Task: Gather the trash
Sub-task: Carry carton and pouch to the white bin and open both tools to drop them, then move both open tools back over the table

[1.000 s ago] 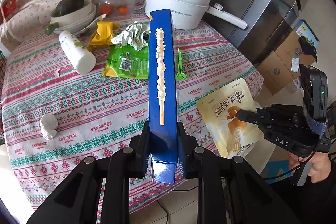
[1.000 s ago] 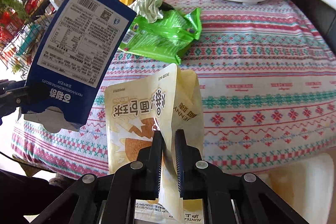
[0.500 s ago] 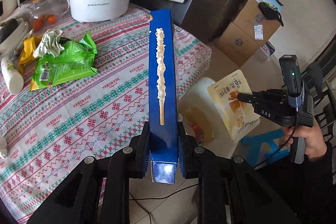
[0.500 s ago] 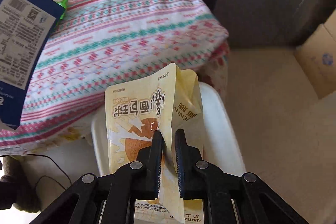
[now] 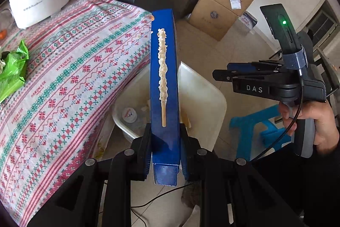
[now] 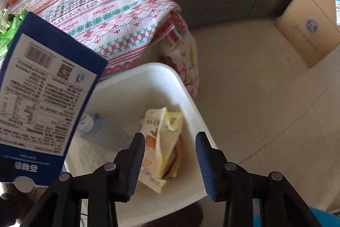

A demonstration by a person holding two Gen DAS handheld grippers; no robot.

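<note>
- Two grippers are over a white bin that stands on the floor beside the table.
- Our left gripper is clamped on a blue box, pads pressing both narrow sides near its lower end; the box stands upright above the bin's edge.
- Seen from the right wrist, the box shows its printed back with a barcode and hangs over the bin's left rim.
- Our right gripper has just been opening; its fingers stand wide apart.
- A yellow pouch lies inside the bin below the open fingers; we cannot tell whether it touches the left pad.
- A bottle with a white cap lies on the bin's floor, left of the pouch.
- From the left wrist we see the right gripper level beside the box, held by a hand.
- On the table sit a white pot and a green wrapper, well apart.
- Cardboard boxes stand on the floor behind the bin.
</note>
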